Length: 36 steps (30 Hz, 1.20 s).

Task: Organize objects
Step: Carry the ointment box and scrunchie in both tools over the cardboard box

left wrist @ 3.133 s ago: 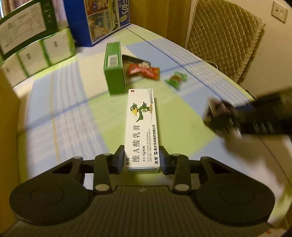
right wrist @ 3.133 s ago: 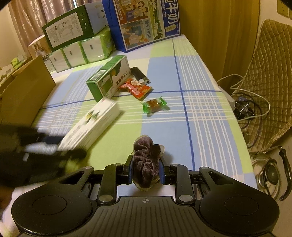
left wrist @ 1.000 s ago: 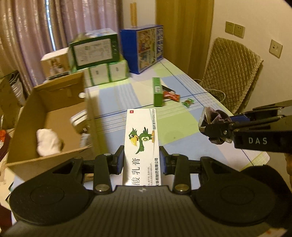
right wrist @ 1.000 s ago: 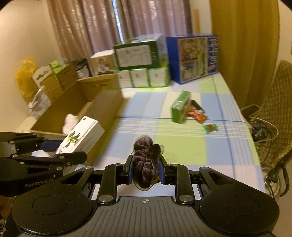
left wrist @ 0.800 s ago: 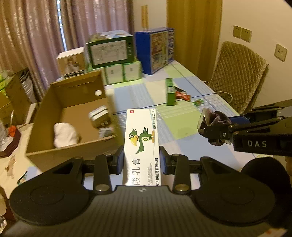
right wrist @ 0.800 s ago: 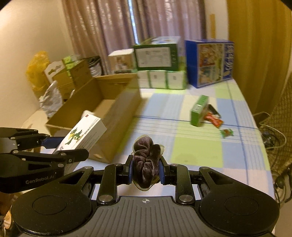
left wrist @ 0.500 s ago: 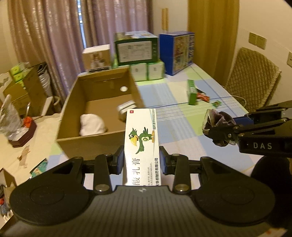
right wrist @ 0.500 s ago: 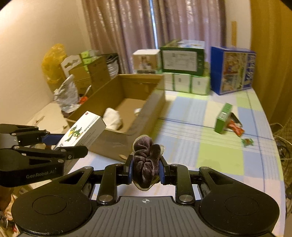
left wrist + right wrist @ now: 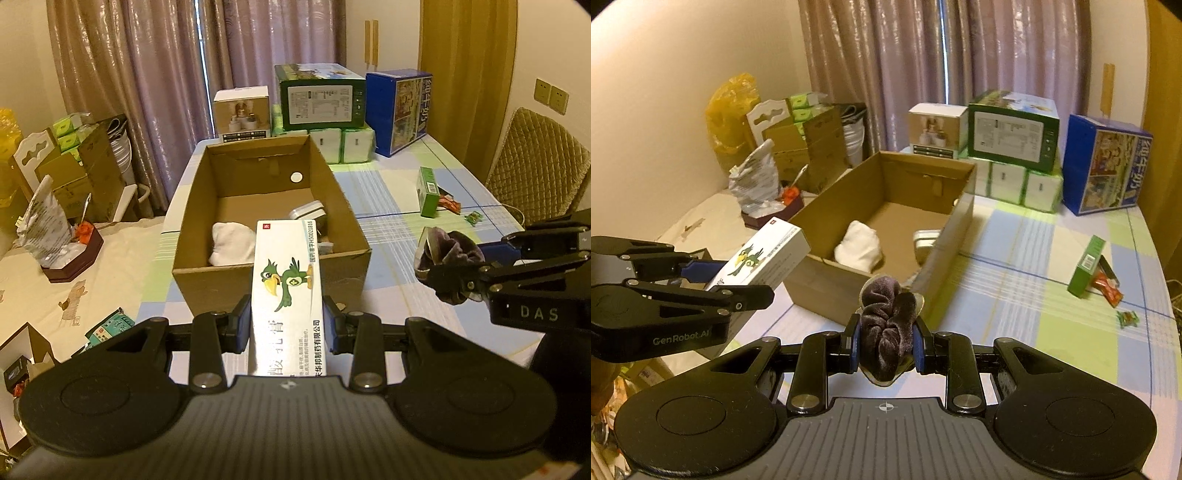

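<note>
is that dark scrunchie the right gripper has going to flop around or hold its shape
Likely floppy: the scrunchie bunches into soft folds between the right gripper fingers. Probably light and not slippery, since its velvety fabric bulges around the pads.

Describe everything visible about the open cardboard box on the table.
The open brown cardboard box is rectangular and plain, with no top flaps showing and a round white sticker on its far inner wall. It sits upright on the checked tablecloth at the table's left edge. Inside lie a white cloth bundle and a small silver tin. Neither gripper touches it.
</note>
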### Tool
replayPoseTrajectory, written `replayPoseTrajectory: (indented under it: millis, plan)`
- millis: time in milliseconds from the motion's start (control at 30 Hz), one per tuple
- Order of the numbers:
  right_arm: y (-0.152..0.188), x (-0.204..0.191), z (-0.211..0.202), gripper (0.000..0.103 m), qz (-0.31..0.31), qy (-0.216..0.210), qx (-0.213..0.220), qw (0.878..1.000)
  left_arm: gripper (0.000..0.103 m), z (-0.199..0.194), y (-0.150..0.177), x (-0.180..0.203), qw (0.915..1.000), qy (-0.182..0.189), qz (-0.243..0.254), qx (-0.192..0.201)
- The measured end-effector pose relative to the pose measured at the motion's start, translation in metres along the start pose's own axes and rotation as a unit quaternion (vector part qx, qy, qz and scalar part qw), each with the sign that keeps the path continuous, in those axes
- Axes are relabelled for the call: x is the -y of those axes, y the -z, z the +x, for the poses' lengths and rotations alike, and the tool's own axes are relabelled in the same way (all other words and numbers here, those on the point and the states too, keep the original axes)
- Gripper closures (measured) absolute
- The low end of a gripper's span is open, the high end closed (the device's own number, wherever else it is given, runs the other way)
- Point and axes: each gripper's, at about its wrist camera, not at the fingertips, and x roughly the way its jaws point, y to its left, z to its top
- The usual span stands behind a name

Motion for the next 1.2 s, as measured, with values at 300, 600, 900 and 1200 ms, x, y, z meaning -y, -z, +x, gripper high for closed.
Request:
replayPoseTrajectory:
  millis: [300, 600, 900, 1200]
  plan:
    - [-0.005, -0.006, 0.01, 0.079, -0.007, -0.005, -0.005, 1.0, 0.07, 0.003, -0.001, -0.008, 1.0, -0.002, -0.007, -0.003]
    - [-0.018, -0.01, 0.022, 0.079, -0.014, -0.008, -0.007, 1.0, 0.07, 0.009, -0.009, -0.017, 1.0, 0.0, -0.006, -0.003]
    - [-0.051, -0.006, 0.05, 0.079, -0.008, -0.011, -0.009, 1.0, 0.07, 0.035, -0.037, -0.035, 1.0, 0.002, 0.002, -0.007]
    - [-0.087, 0.007, 0.097, 0.079, 0.014, -0.016, -0.017, 1.0, 0.07, 0.079, -0.068, -0.05, 0.9997, 0.007, 0.012, -0.02]
